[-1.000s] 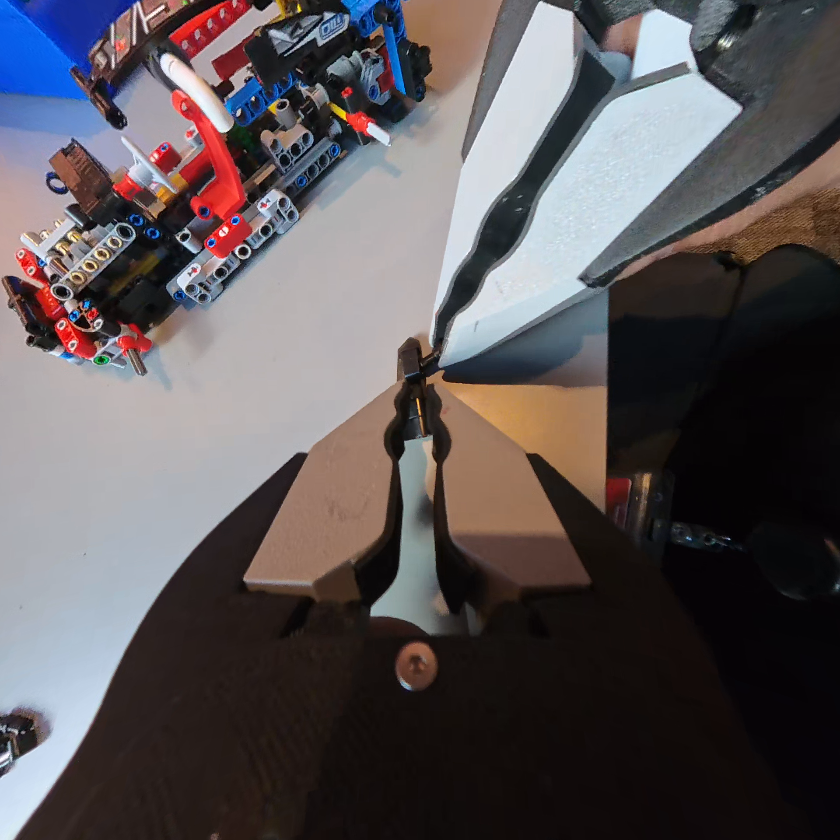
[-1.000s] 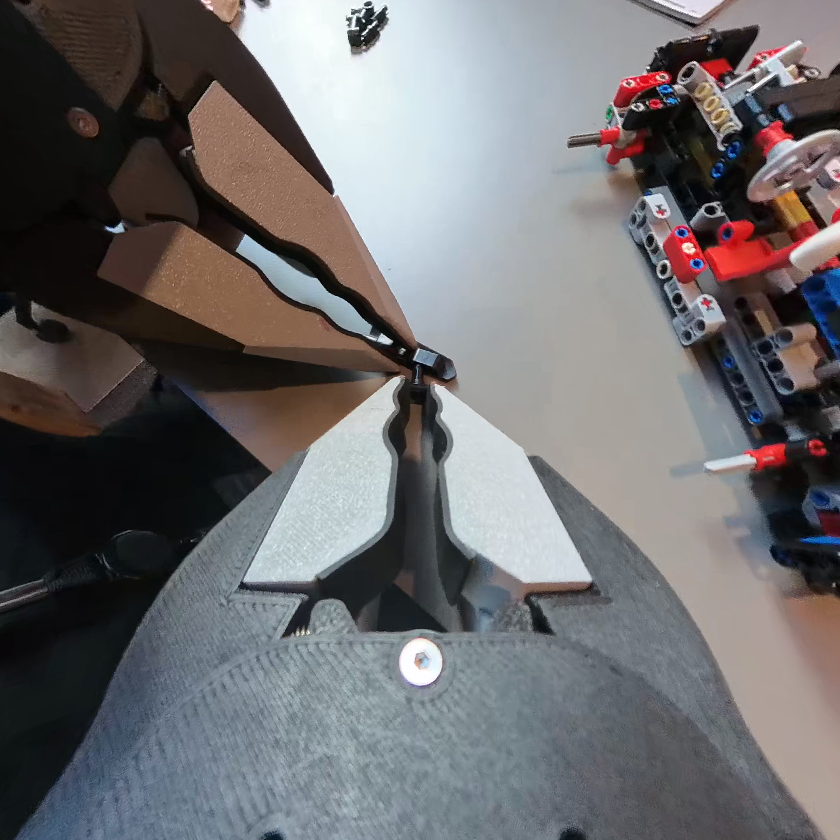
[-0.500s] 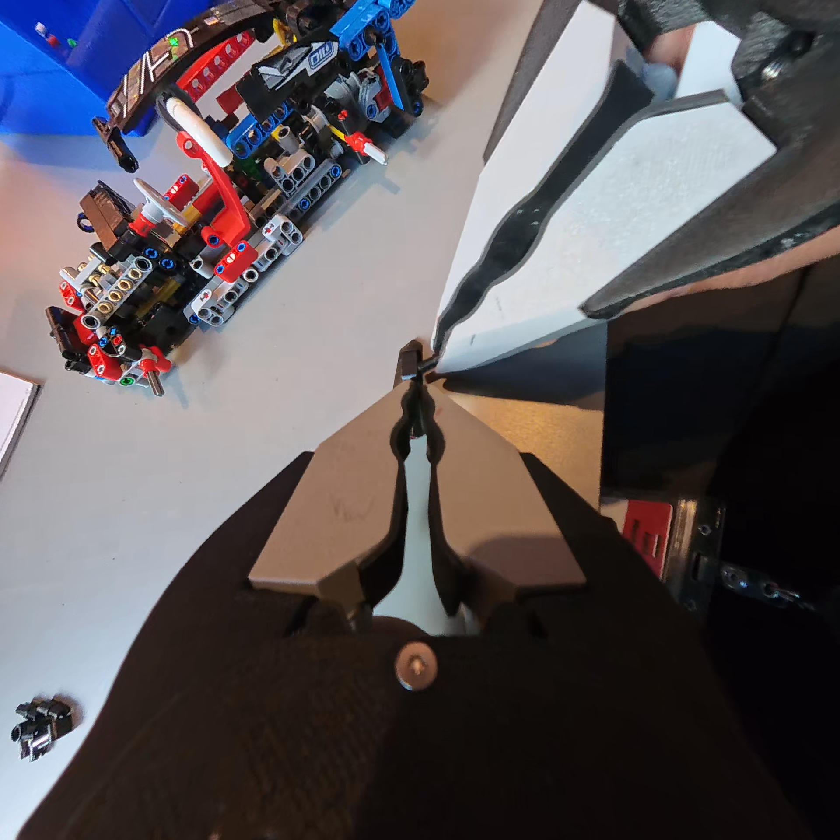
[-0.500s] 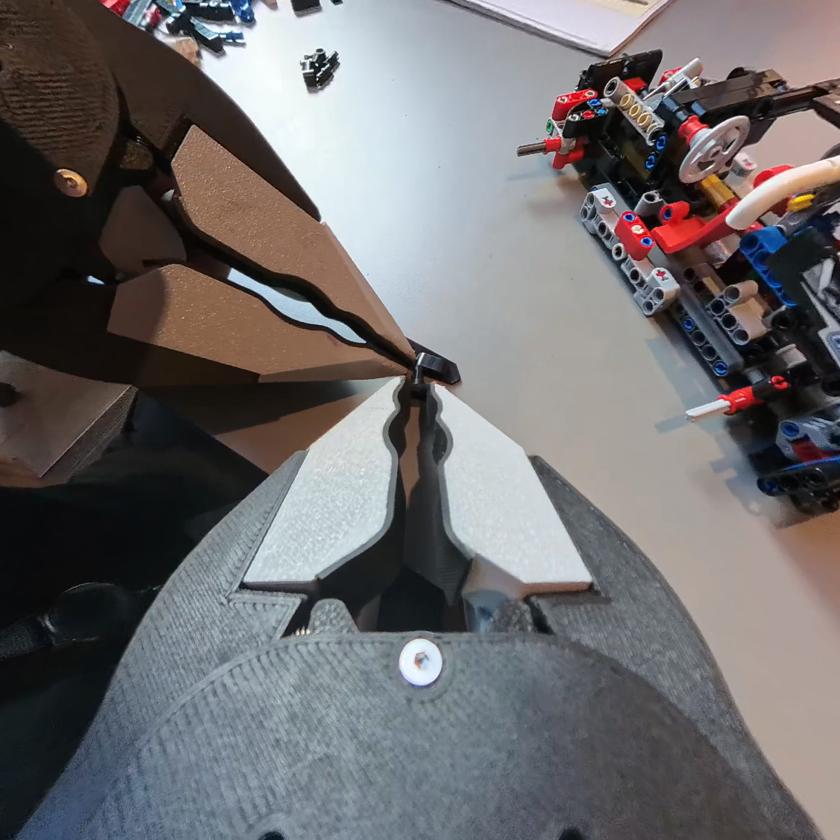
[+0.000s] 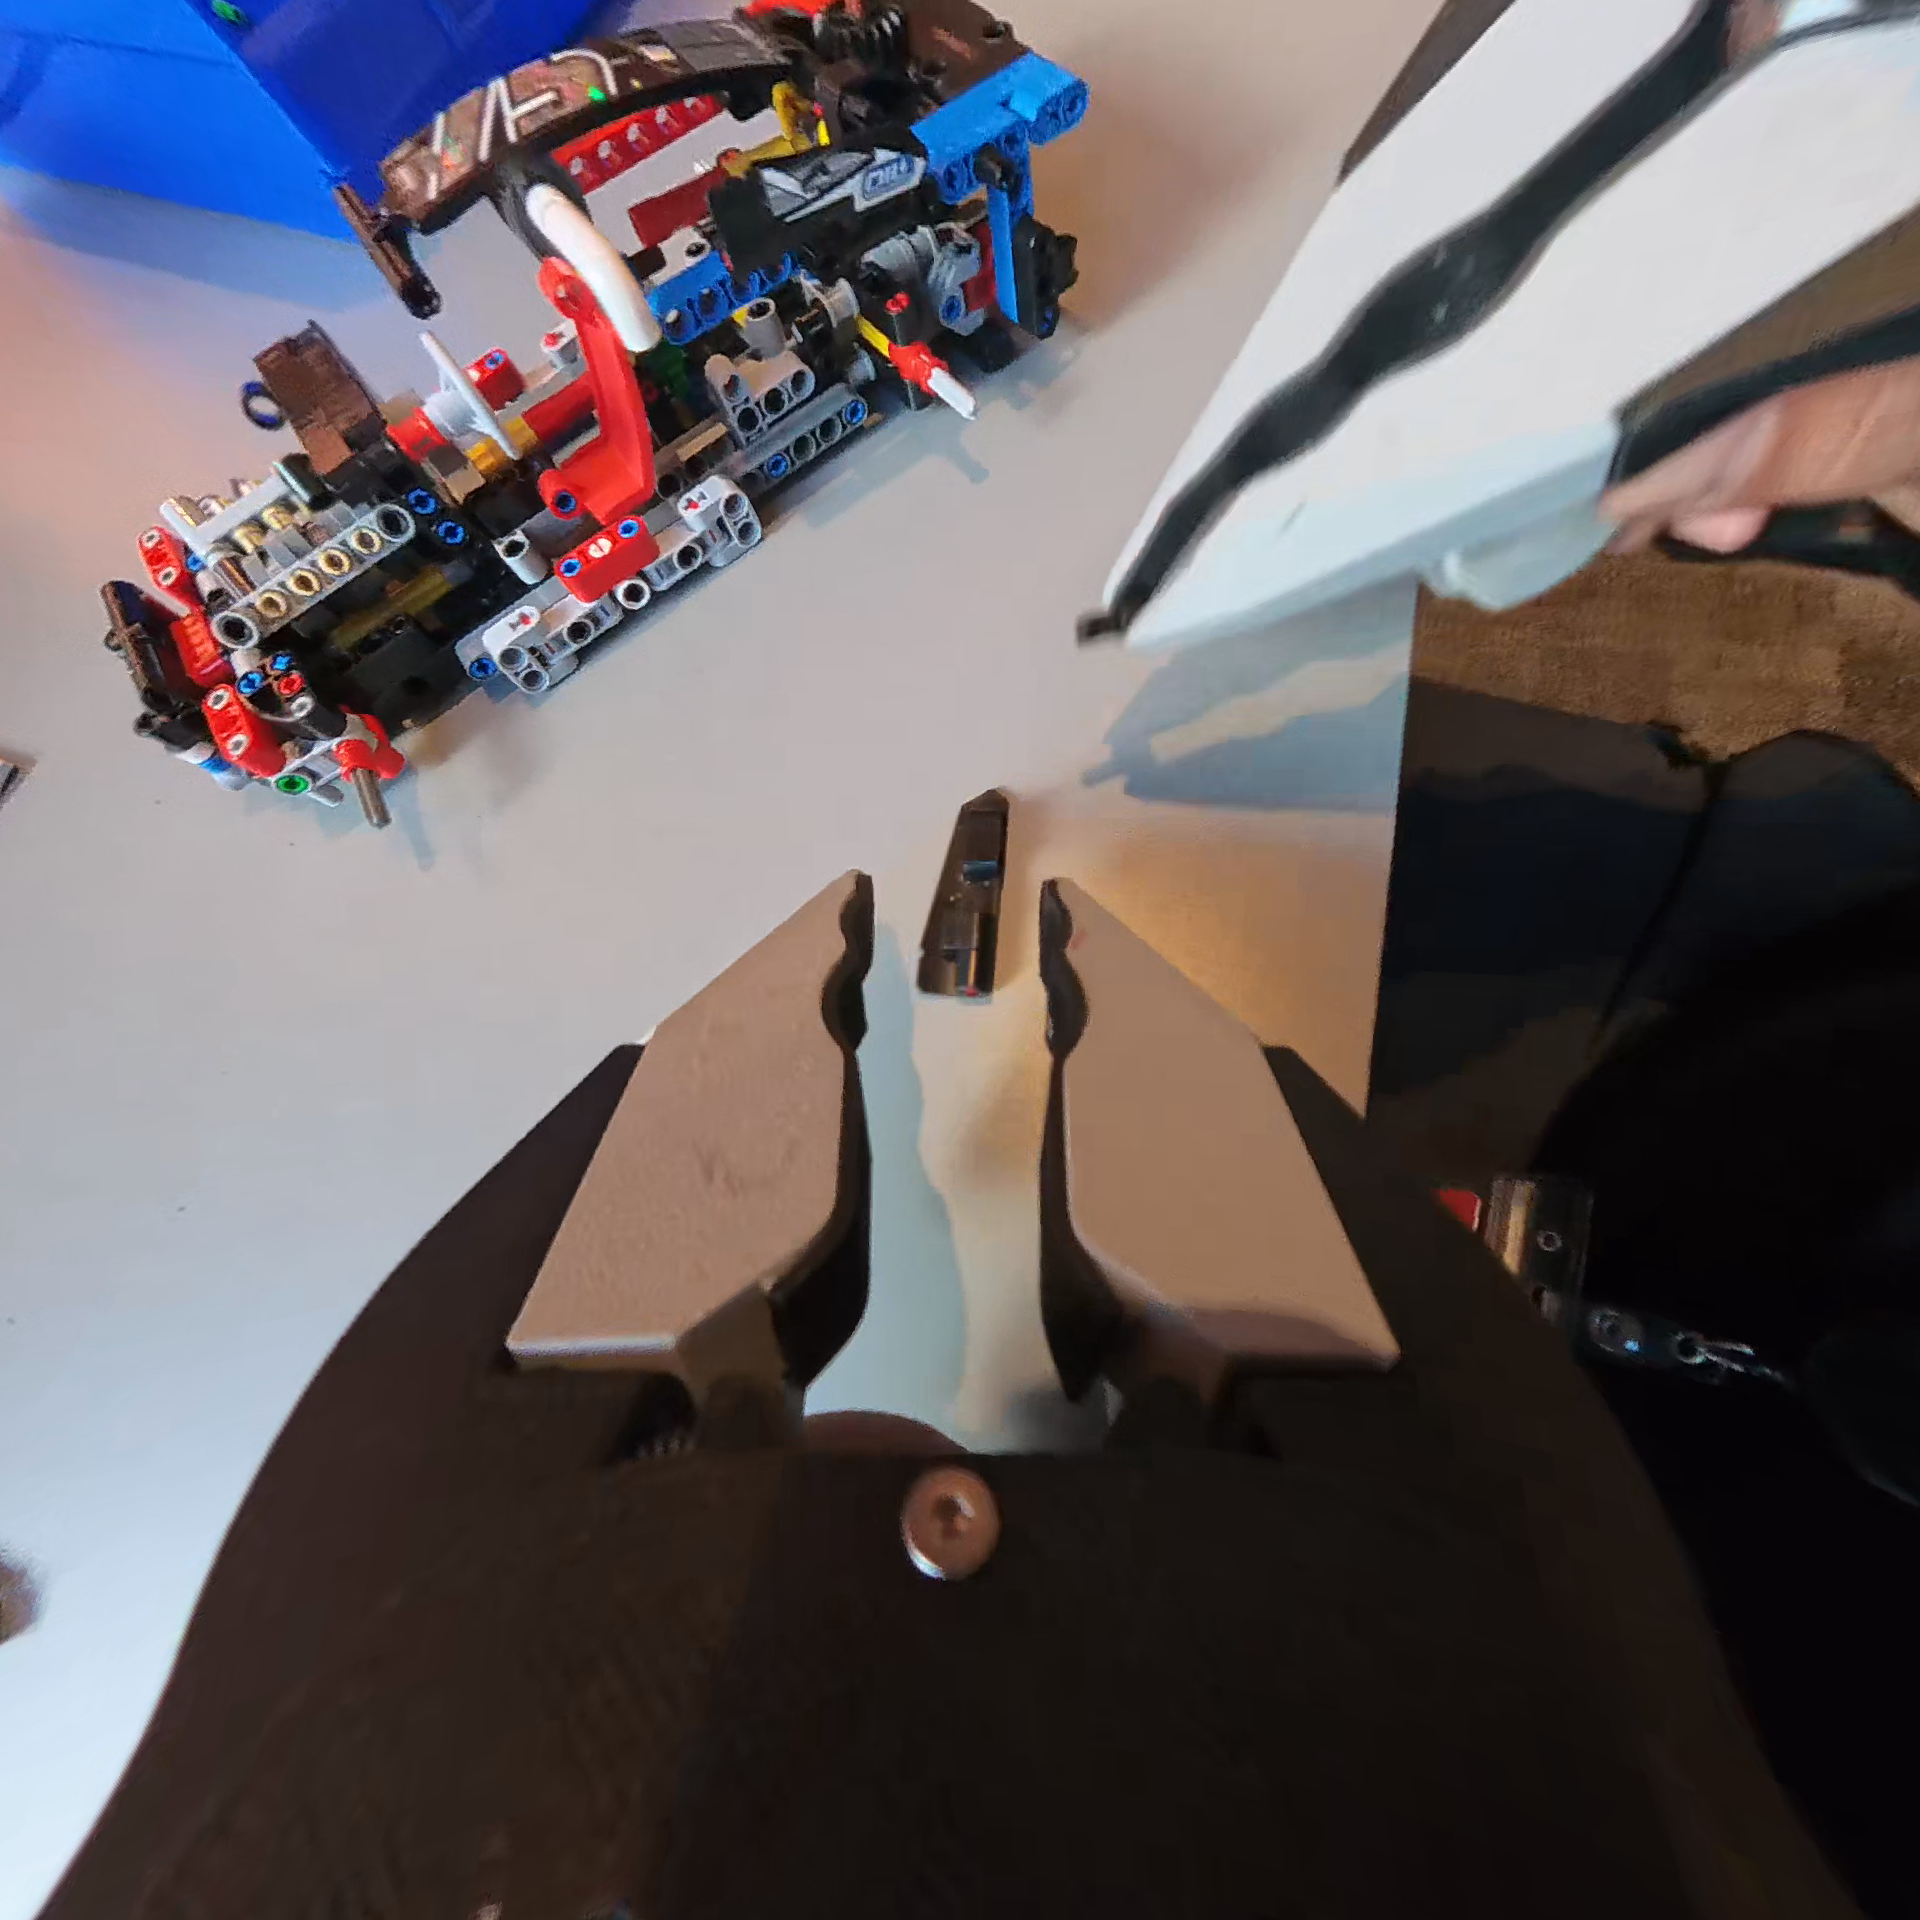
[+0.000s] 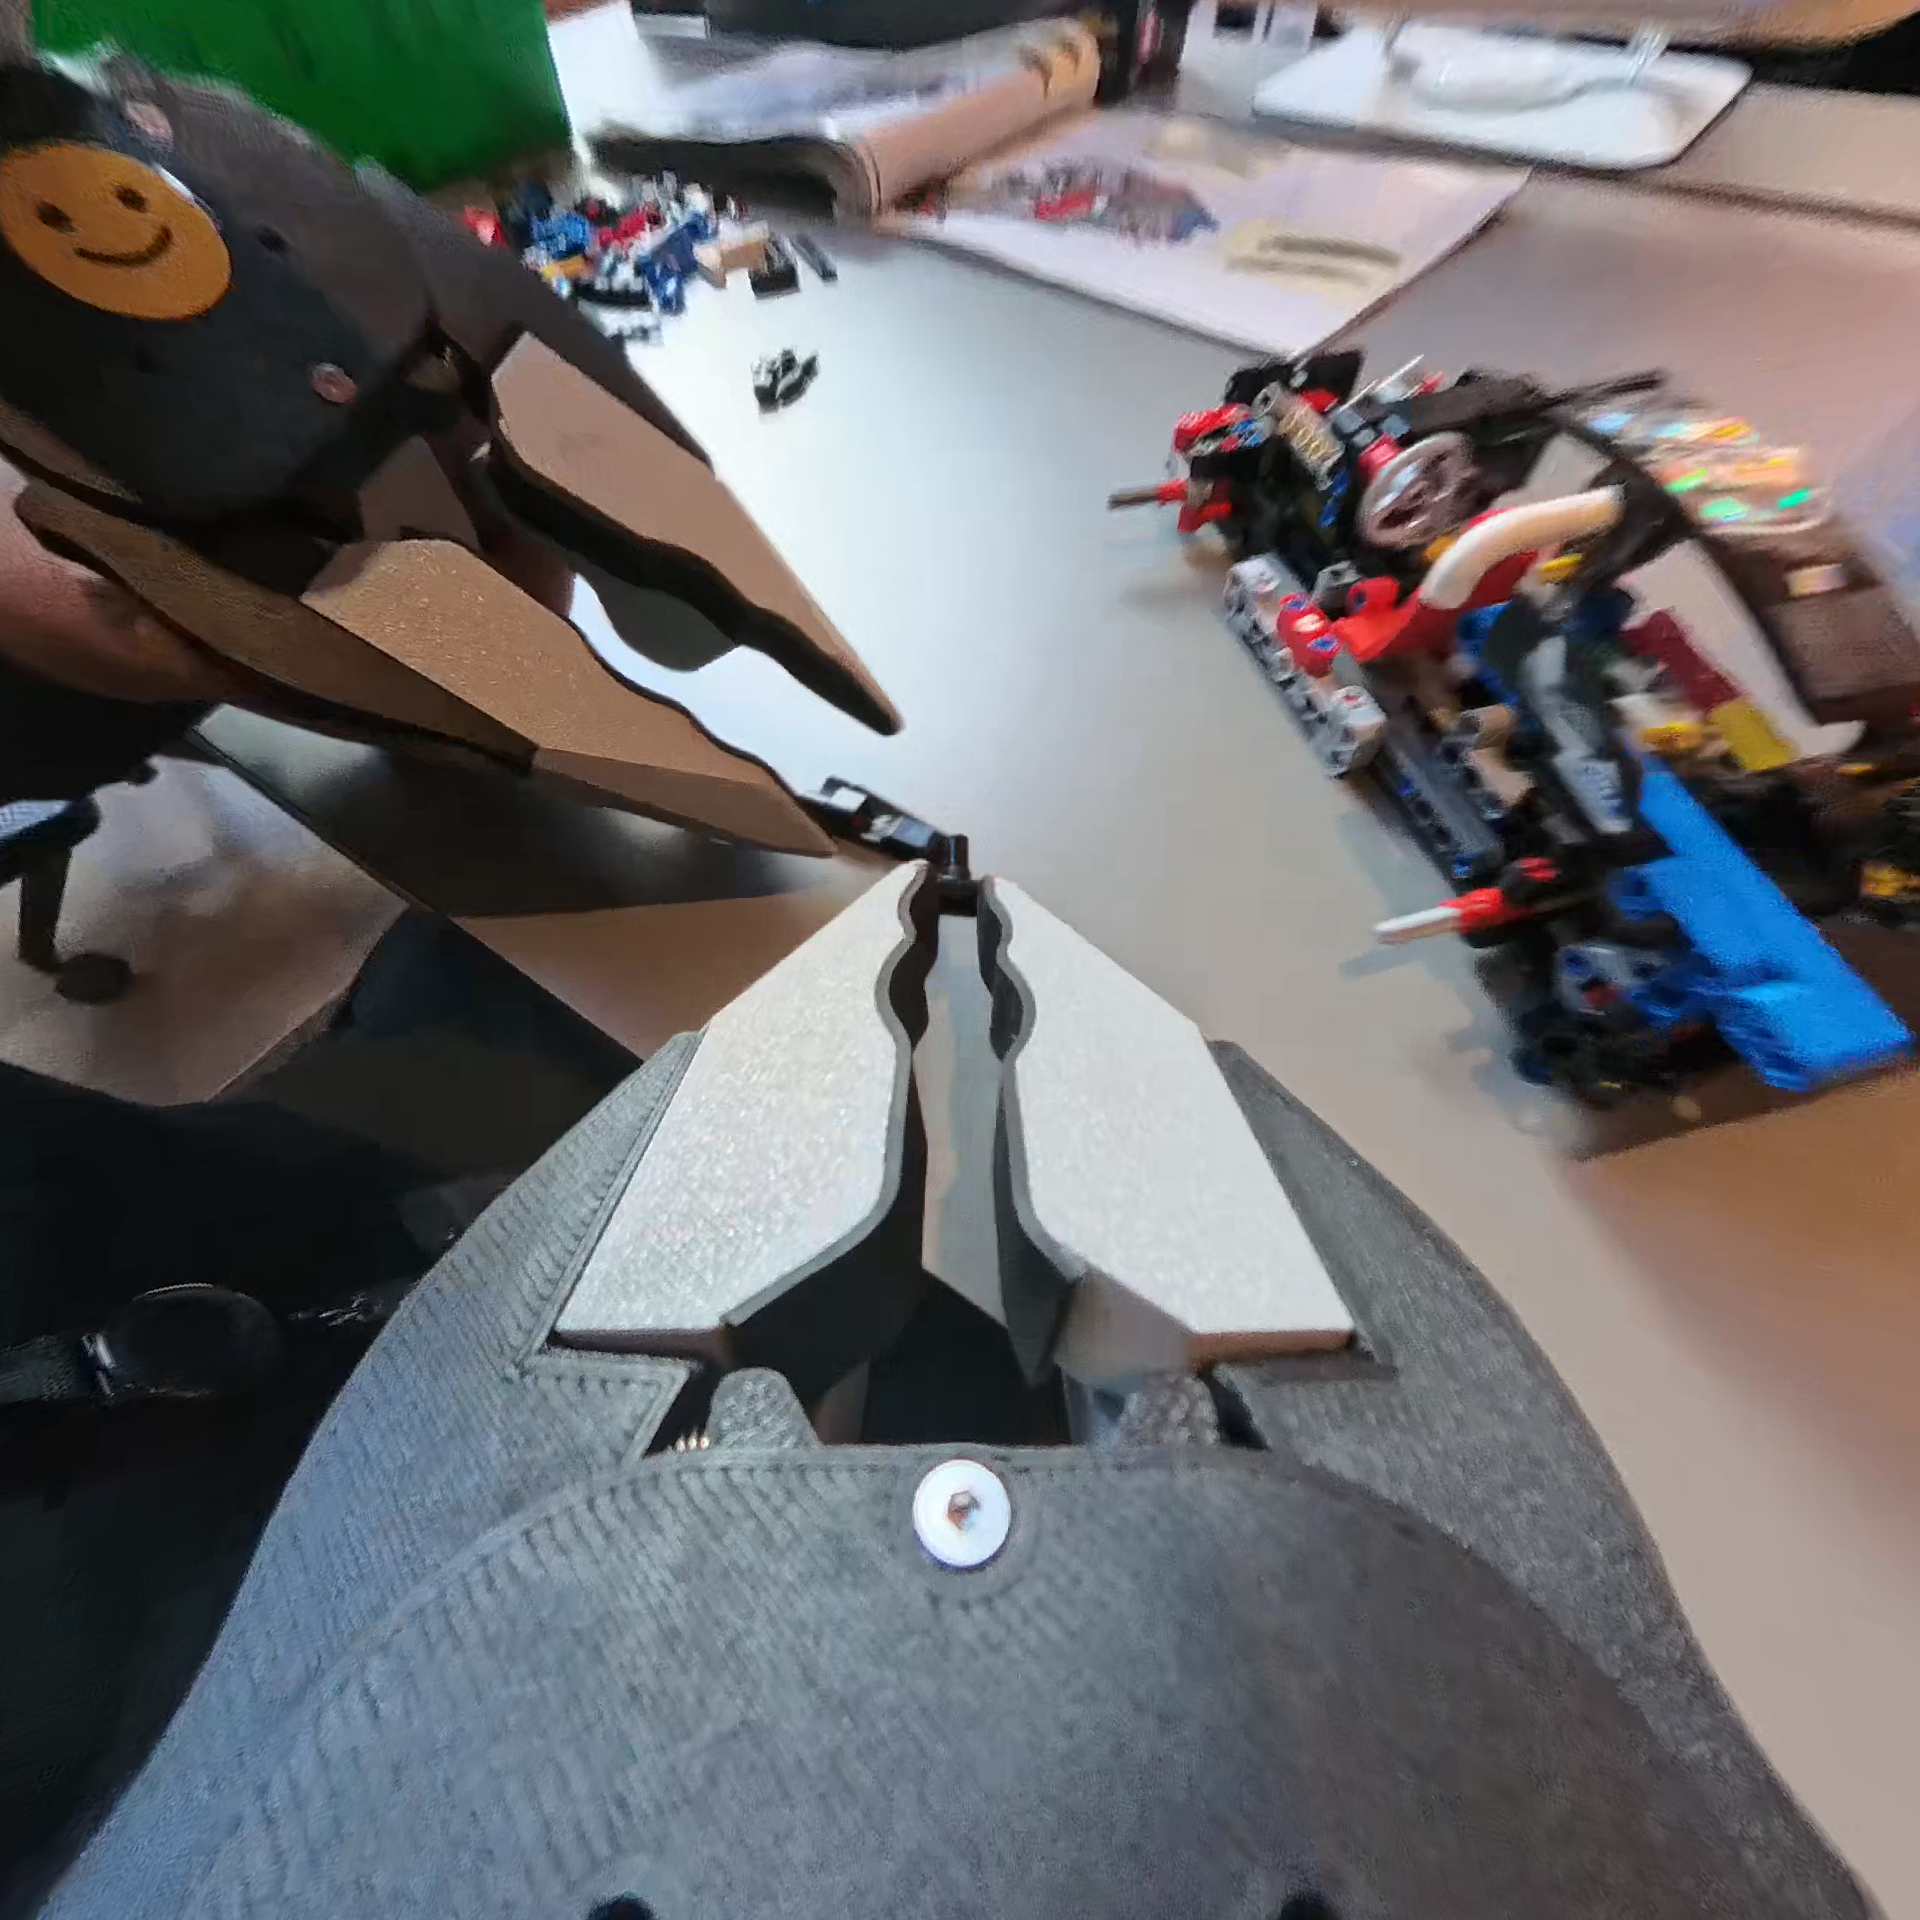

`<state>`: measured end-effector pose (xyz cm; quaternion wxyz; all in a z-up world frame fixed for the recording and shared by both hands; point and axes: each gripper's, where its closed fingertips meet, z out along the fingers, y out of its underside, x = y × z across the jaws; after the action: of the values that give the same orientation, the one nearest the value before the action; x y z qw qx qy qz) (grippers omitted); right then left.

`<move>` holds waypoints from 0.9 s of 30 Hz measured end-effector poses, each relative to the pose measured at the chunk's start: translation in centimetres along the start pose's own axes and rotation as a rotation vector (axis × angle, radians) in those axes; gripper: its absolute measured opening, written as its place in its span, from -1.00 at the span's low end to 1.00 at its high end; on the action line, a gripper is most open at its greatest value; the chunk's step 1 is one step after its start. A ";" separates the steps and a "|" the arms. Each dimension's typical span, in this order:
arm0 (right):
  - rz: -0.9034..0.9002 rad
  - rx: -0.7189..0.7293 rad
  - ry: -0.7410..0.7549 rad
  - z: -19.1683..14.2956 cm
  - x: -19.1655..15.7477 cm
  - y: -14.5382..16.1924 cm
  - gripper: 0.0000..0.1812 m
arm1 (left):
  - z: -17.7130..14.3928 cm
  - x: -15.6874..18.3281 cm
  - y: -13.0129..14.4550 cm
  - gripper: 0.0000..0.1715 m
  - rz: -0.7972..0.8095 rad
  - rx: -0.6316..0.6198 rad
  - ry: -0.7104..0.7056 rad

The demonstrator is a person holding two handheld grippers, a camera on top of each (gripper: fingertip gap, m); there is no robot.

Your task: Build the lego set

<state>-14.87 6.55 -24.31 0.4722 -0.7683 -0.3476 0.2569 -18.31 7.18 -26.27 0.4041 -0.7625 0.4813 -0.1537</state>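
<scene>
My left gripper point(image 5: 954, 885) is open. A long black lego piece point(image 5: 966, 904) lies on the grey table between its fingertips, touching neither. My right gripper point(image 6: 951, 883) is shut on a small black pin point(image 6: 951, 860). In the left wrist view it point(image 5: 1117, 615) hangs above the table at the upper right, away from the black piece. In the right wrist view the open left gripper point(image 6: 854, 784) reaches in from the left, with the black piece point(image 6: 873, 816) at its lower fingertip. The half-built lego car point(image 5: 582, 416) stands at the far left; it also shows in the right wrist view point(image 6: 1507, 707).
A blue bin point(image 5: 156, 104) stands behind the car. An open instruction booklet point(image 6: 1195, 229), a pile of loose pieces point(image 6: 644, 239) and a small black part point(image 6: 784, 374) lie farther back. The table edge point(image 5: 1392, 935) runs close on the right. A hand point(image 5: 1766, 468) holds the right gripper.
My left gripper has opened and let go of the black piece, which now lies on the table. My right gripper has pulled away from it with the small pin.
</scene>
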 end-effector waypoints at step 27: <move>0.145 -0.170 -0.041 -10.4 23.3 6.0 -0.96 | -0.9 -1.6 0.2 -0.68 -0.192 0.046 0.045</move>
<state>9.02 17.08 -26.84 0.3783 -0.8233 -0.3212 0.2756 -19.79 8.05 -25.61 0.3940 -0.7919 0.4114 -0.2200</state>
